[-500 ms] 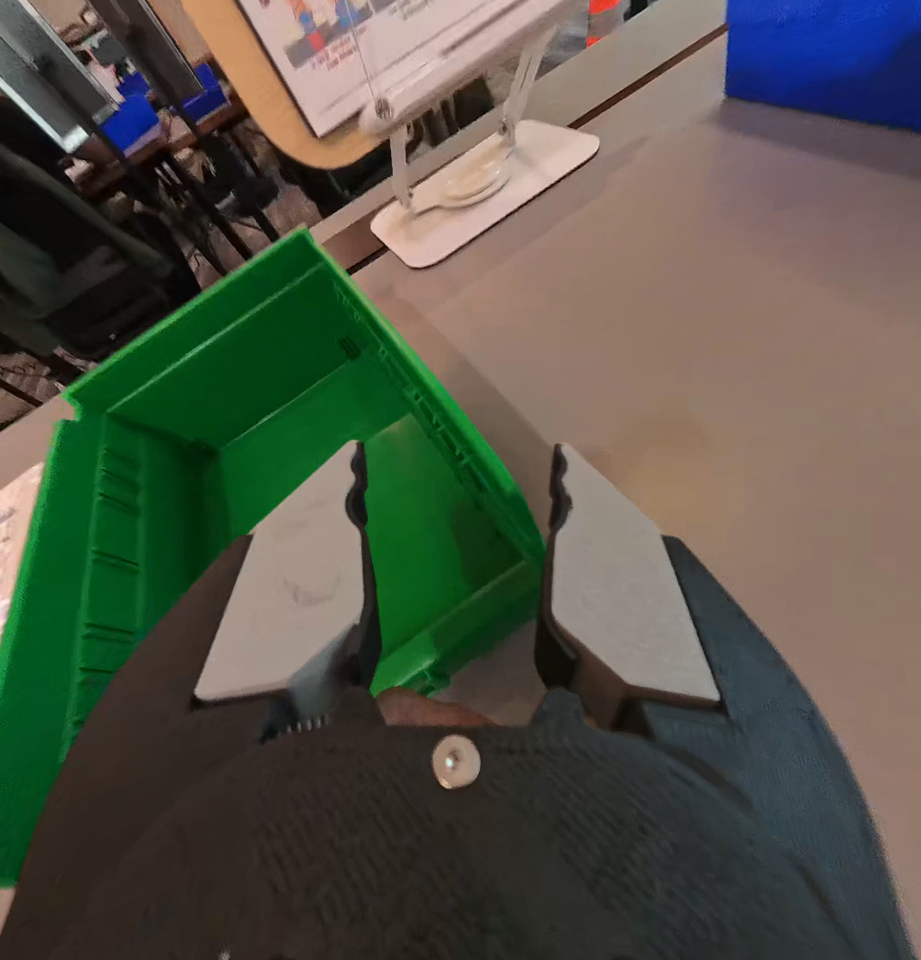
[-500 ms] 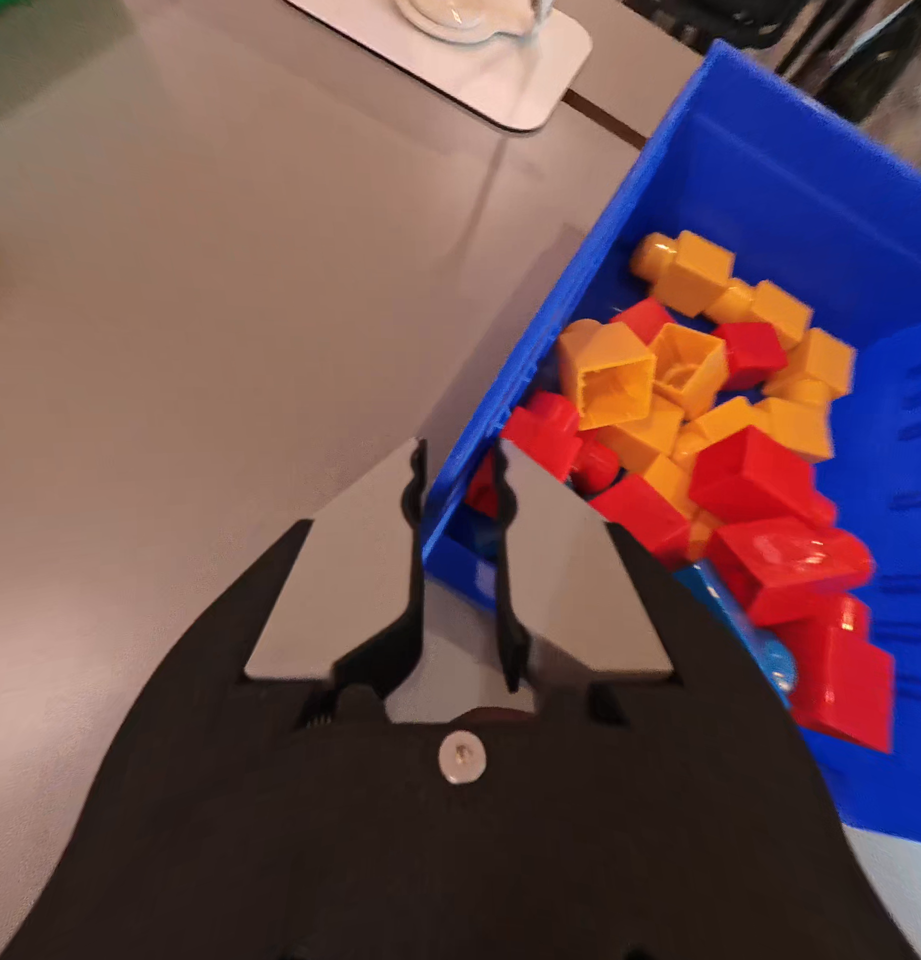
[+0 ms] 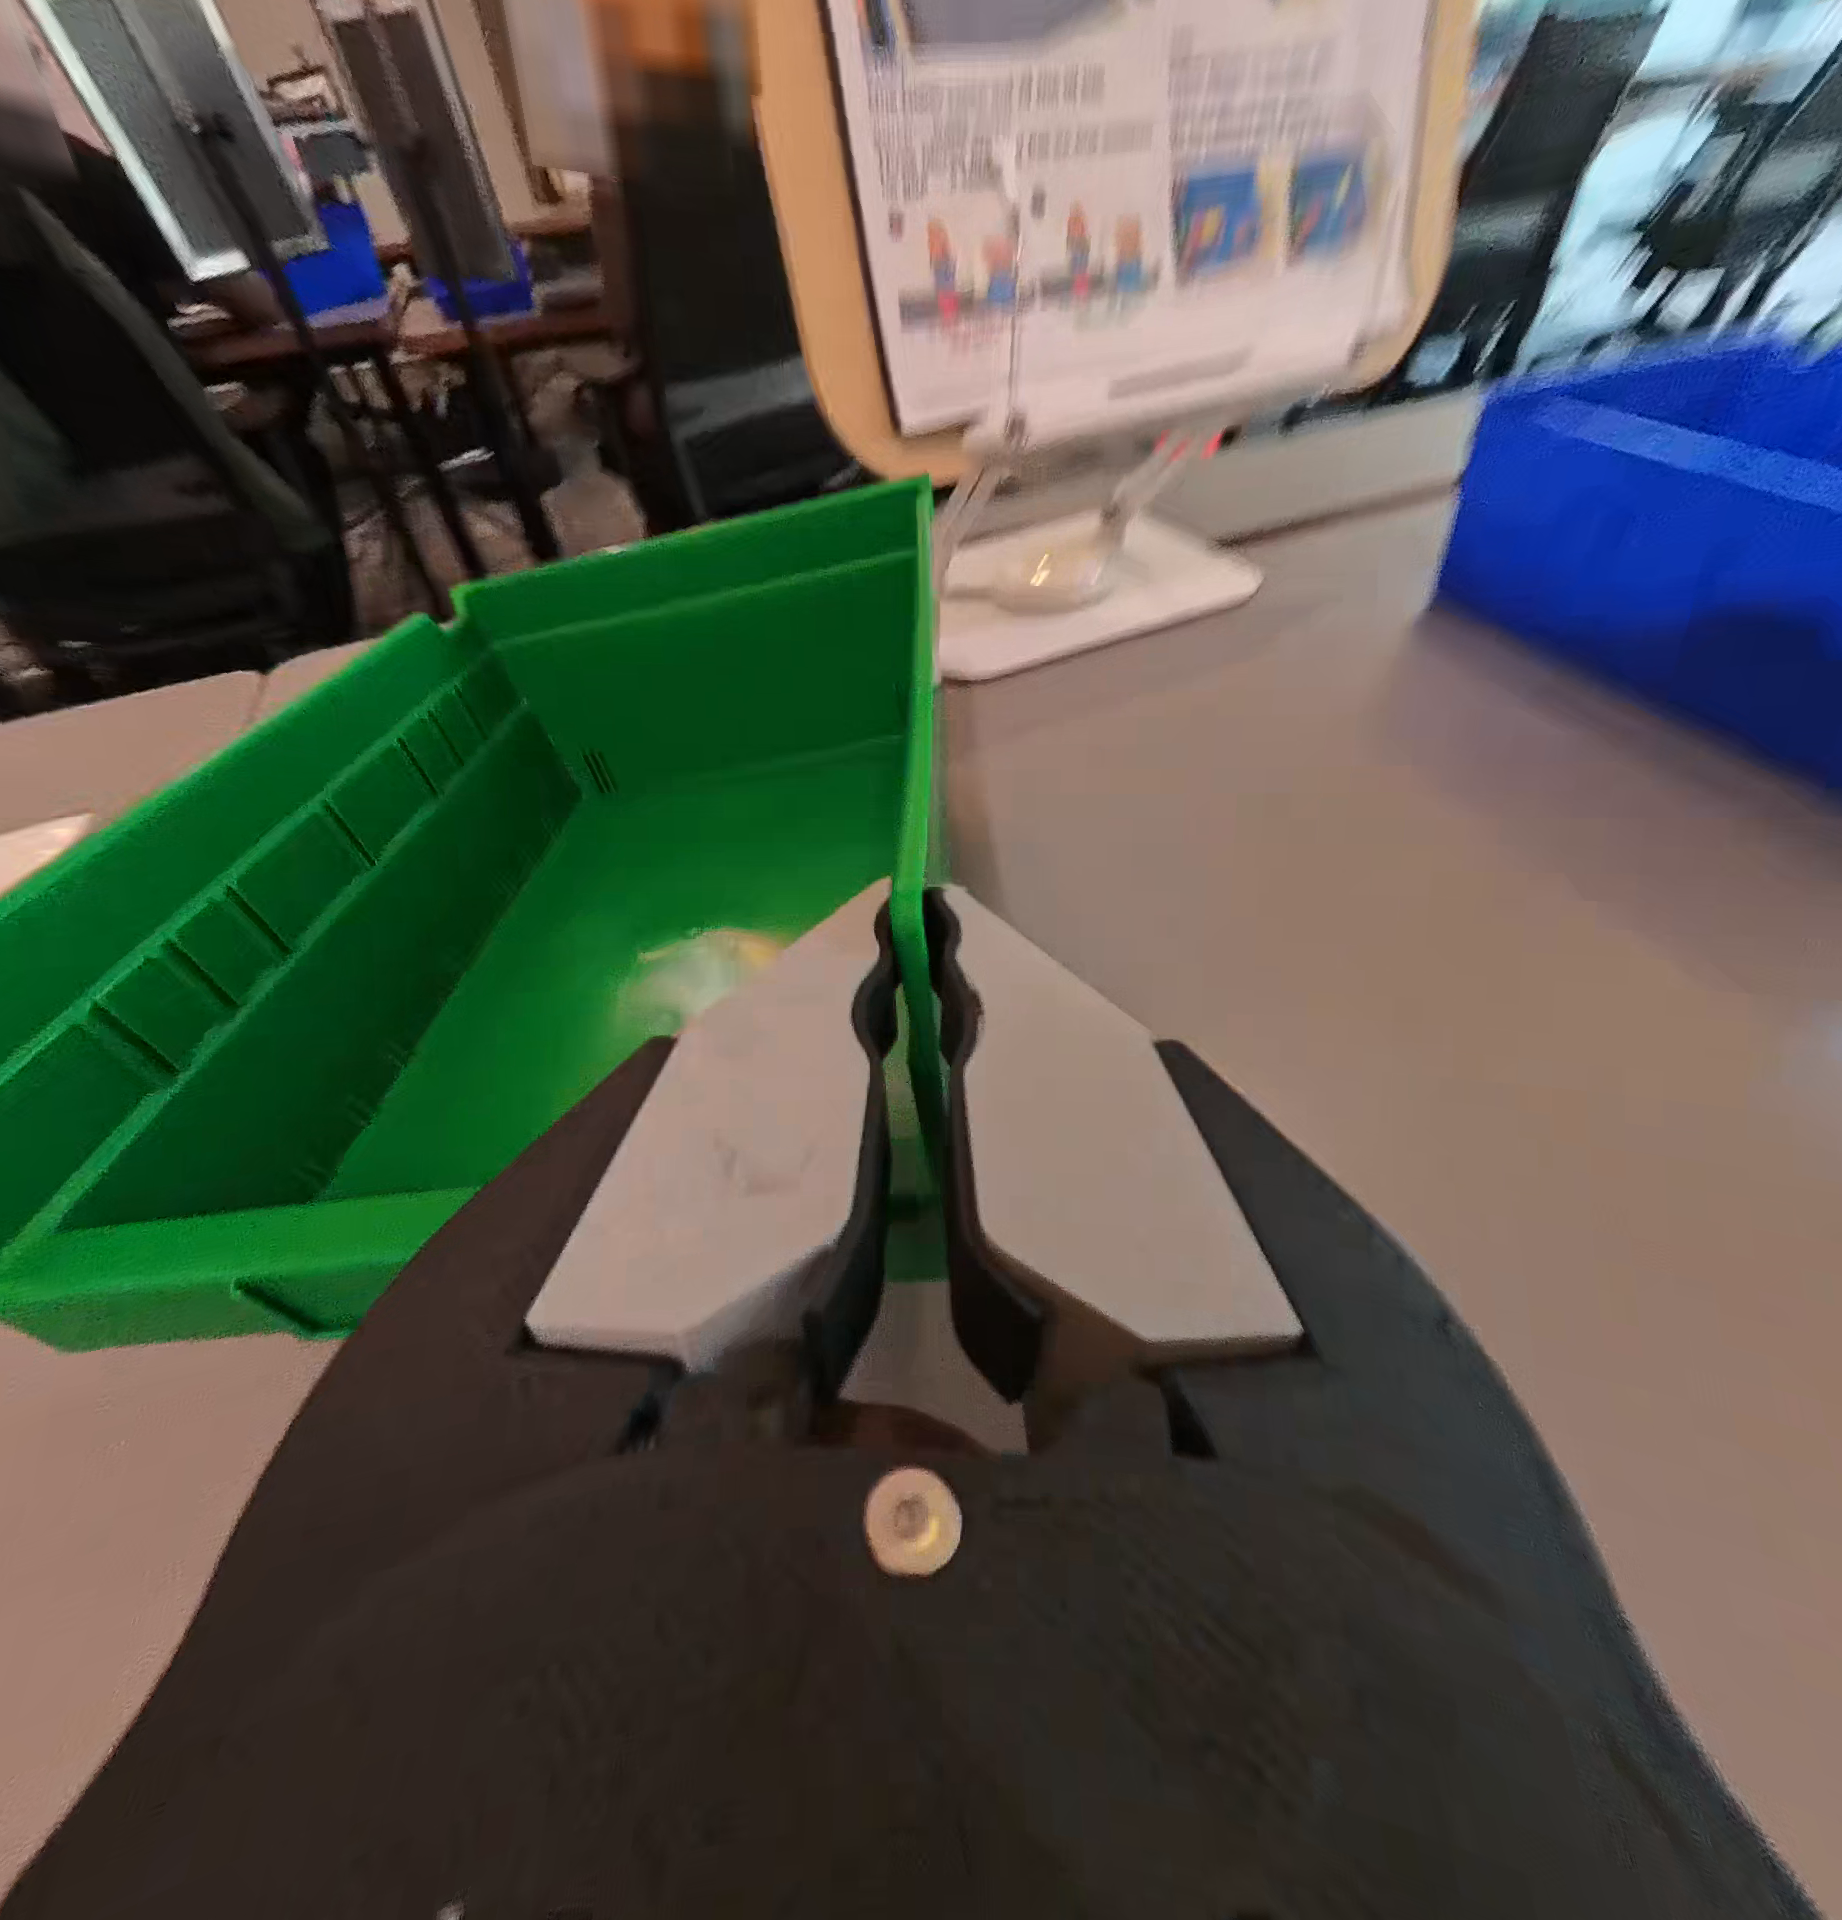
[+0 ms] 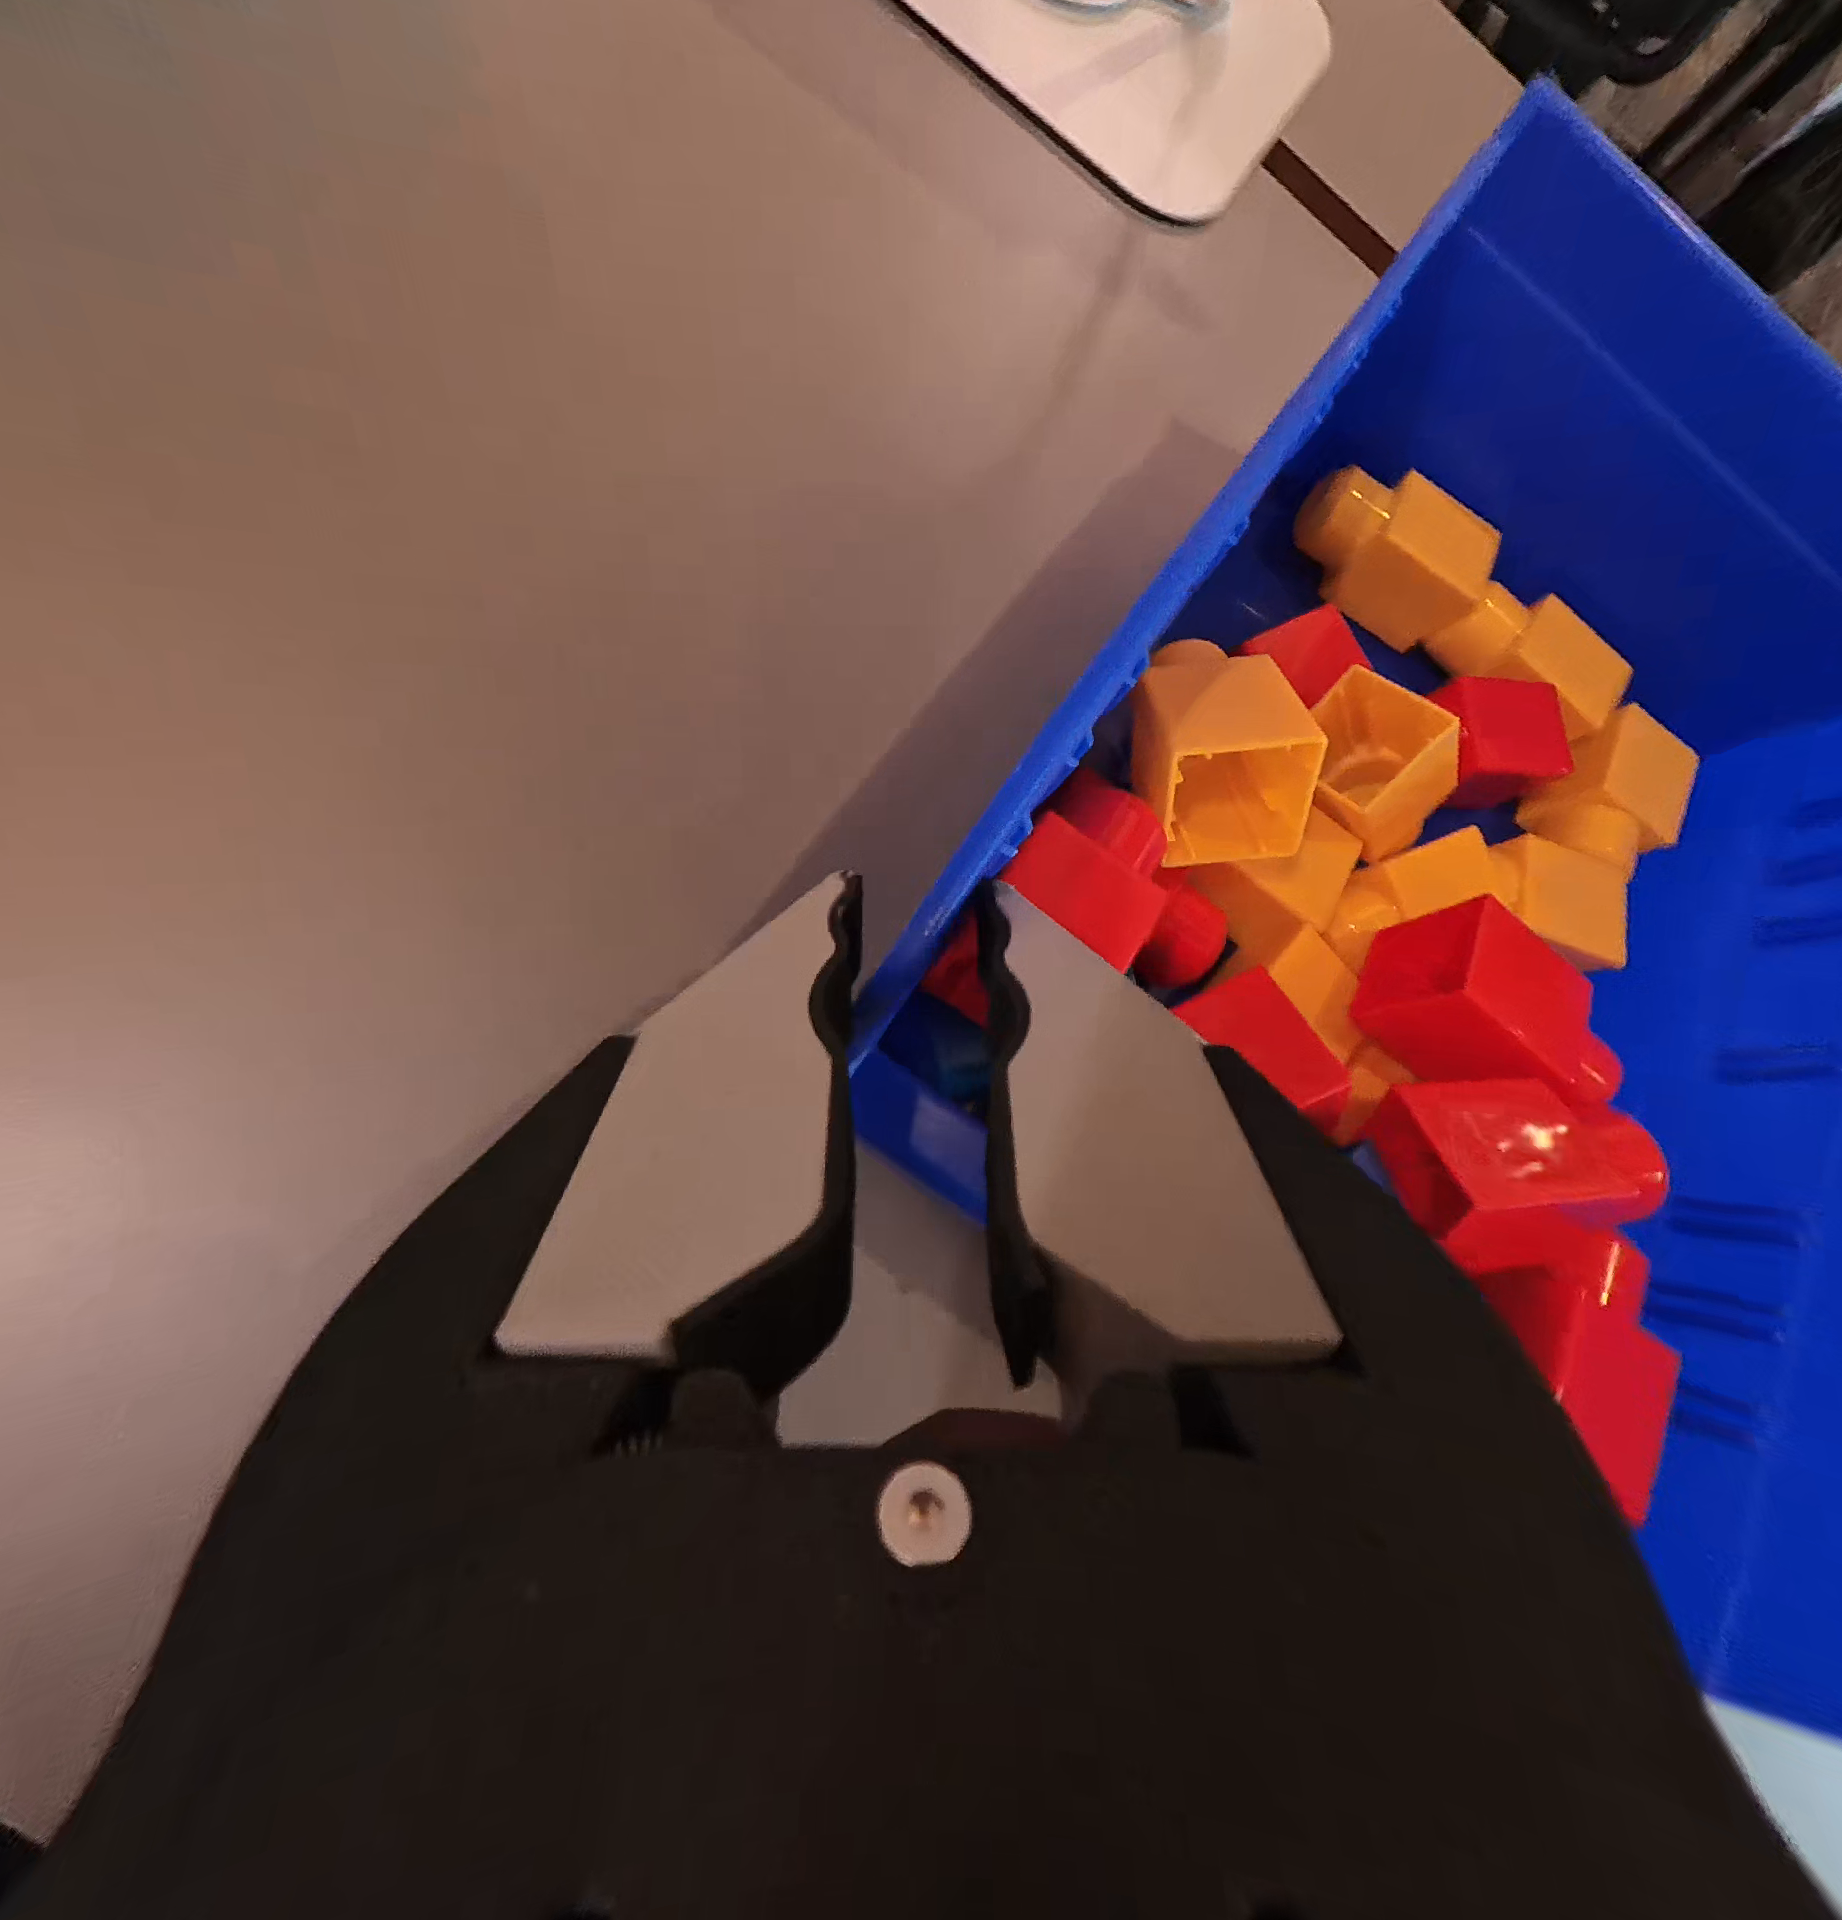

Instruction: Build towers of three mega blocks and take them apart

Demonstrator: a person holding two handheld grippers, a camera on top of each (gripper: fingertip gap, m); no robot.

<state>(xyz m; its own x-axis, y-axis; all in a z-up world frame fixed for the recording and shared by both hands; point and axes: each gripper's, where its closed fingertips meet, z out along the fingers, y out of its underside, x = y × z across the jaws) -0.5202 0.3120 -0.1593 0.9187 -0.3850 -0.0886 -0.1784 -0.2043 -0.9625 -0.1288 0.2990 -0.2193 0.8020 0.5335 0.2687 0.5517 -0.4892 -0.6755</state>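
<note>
My left gripper (image 3: 912,904) is shut on the right wall of an empty green bin (image 3: 273,935); the thin wall stands pinched between the two pads. My right gripper (image 4: 917,894) straddles the near left wall of a blue bin (image 4: 1623,364), one finger outside and one inside, closed down onto the rim. The blue bin holds several loose mega blocks, yellow (image 4: 1239,769) and red (image 4: 1468,987), with a blue one partly hidden behind my right finger. No tower is in view.
Both bins sit on a grey table (image 3: 1416,1039). A picture board on a white stand (image 3: 1093,603) is at the back between them; its base also shows in the right wrist view (image 4: 1135,94). The blue bin shows blurred in the left wrist view (image 3: 1675,540). Some 40 cm of space lies between my two pairs of fingers.
My left gripper was open over the green bin's near corner; it has dropped lower and shut on the right wall. My right gripper has narrowed slightly on the blue bin's wall.
</note>
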